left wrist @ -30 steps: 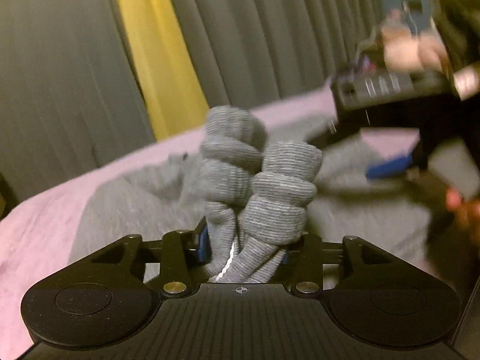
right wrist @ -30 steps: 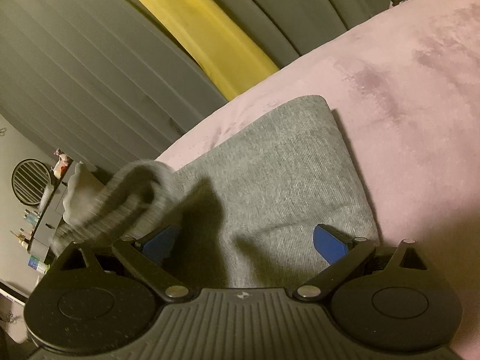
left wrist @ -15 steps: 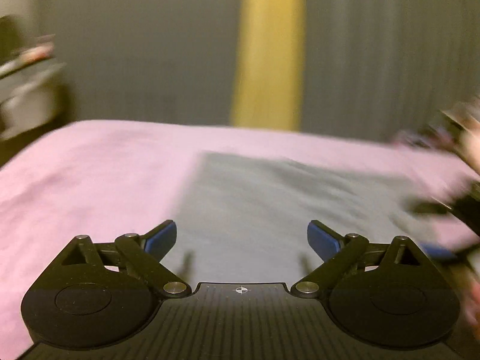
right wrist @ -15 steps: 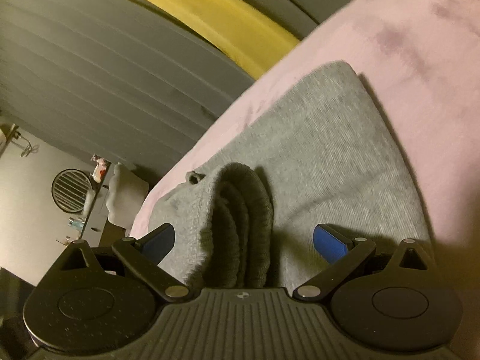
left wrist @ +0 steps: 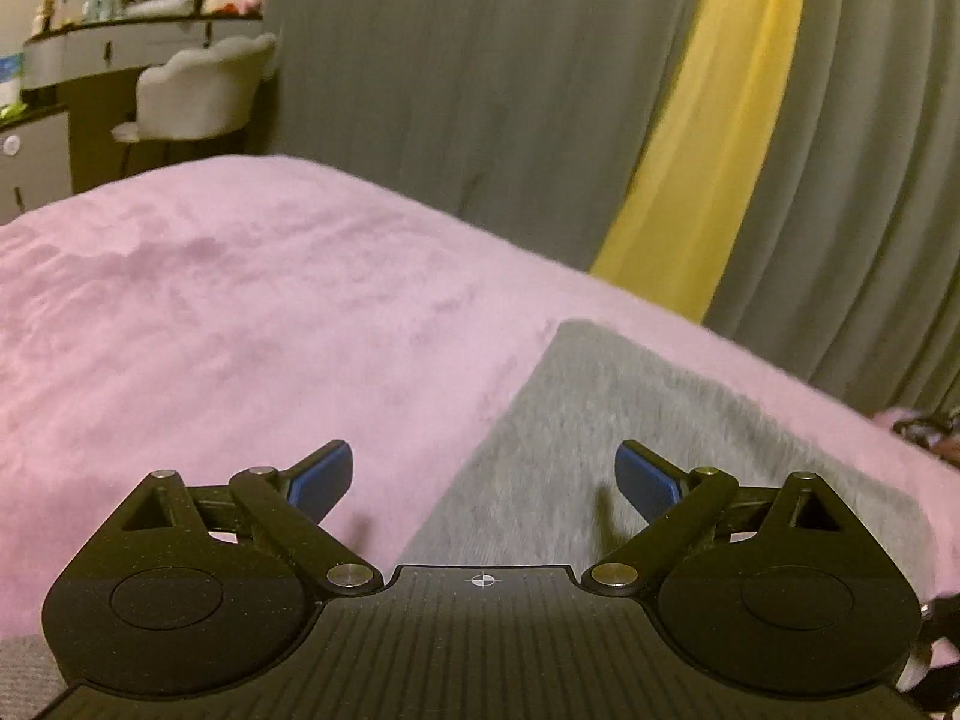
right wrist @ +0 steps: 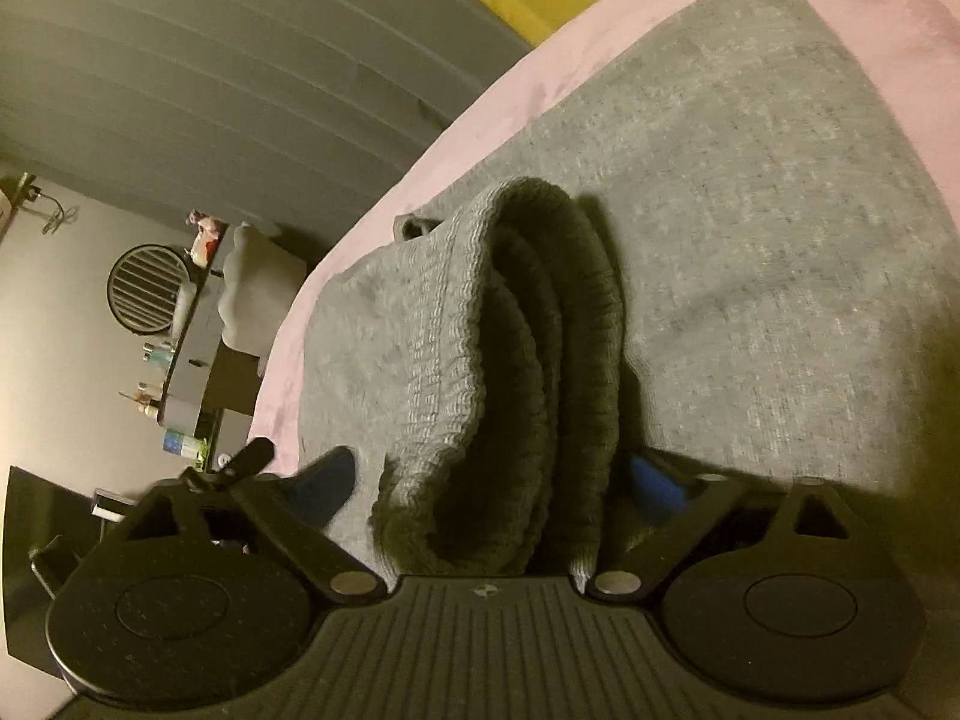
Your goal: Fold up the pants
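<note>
Your left gripper (left wrist: 483, 477) hangs with fingers spread and empty, over the left edge of the grey pants (left wrist: 660, 450), which lie flat on the pink blanket (left wrist: 240, 312). The knit looks soft, thick and limp, so it will likely sag and bunch rather than slip. Your right gripper (right wrist: 492, 486) has fingers apart around the ribbed waistband (right wrist: 516, 372) bundled on the pants. Pinch all its layers together there.
</note>
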`<state>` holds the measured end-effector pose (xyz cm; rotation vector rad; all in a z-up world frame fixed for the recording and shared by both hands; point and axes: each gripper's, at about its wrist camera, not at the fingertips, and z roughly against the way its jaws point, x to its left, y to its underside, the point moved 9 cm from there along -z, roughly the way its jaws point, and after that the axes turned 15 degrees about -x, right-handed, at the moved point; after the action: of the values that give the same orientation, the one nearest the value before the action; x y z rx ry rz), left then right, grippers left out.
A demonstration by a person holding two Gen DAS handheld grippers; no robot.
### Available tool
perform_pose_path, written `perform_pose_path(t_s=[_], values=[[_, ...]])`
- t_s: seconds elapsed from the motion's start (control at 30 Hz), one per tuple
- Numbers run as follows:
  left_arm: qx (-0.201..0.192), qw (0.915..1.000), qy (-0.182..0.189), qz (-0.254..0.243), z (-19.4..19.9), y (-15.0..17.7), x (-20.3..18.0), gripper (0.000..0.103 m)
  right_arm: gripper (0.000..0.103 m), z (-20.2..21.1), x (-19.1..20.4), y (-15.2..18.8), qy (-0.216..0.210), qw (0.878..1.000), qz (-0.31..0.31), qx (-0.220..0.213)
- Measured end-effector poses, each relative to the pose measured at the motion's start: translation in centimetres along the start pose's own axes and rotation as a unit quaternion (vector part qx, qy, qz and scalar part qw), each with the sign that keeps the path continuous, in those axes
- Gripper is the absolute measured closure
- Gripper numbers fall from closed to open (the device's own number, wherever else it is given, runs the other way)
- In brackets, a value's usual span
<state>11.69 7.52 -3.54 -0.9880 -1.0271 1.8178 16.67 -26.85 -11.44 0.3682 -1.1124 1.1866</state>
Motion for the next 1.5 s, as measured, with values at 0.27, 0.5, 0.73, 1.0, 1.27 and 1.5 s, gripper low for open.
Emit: perform_pose_path(t_s=[0.27,0.5,0.73,1.0,1.27,1.5], values=[[0.007,0.9961,-0.02,0.086,-0.7,-0.4,2.8,0.005,0.021,-2.4,0.7,0.3,-0.036,0.995,-0.084,0.025],[-0.018,0.9959,-0.022,0.085,-0.1,-0.8,2.8,0.005,0.059,-4.0,3.4,0.9,0.027,0.999,0.012,0.015],[-0.061,0.9919,0.029,0.108,1.3,-2.1,2.8,0.005,0.066,-2.5,12.4,-3.0,-0.036,0.997,0.047,-0.048],[-0.062,0.9886,0.046,0.129,1.6,-2.4,3.2,0.005,0.067,-1.6,18.8,-6.1,-0.084,0.991,0.058,-0.085],[-0.008,0.9917,0.03,0.125,0.1,-0.9,3.0,0.005,0.067,0.4,14.3,-6.2,-0.039,0.994,0.036,-0.097],[0.022,0.9933,0.035,0.108,-0.2,0.0,2.5,0.005,0.067,2.3,10.1,-6.2,0.001,0.994,0.039,-0.105]])
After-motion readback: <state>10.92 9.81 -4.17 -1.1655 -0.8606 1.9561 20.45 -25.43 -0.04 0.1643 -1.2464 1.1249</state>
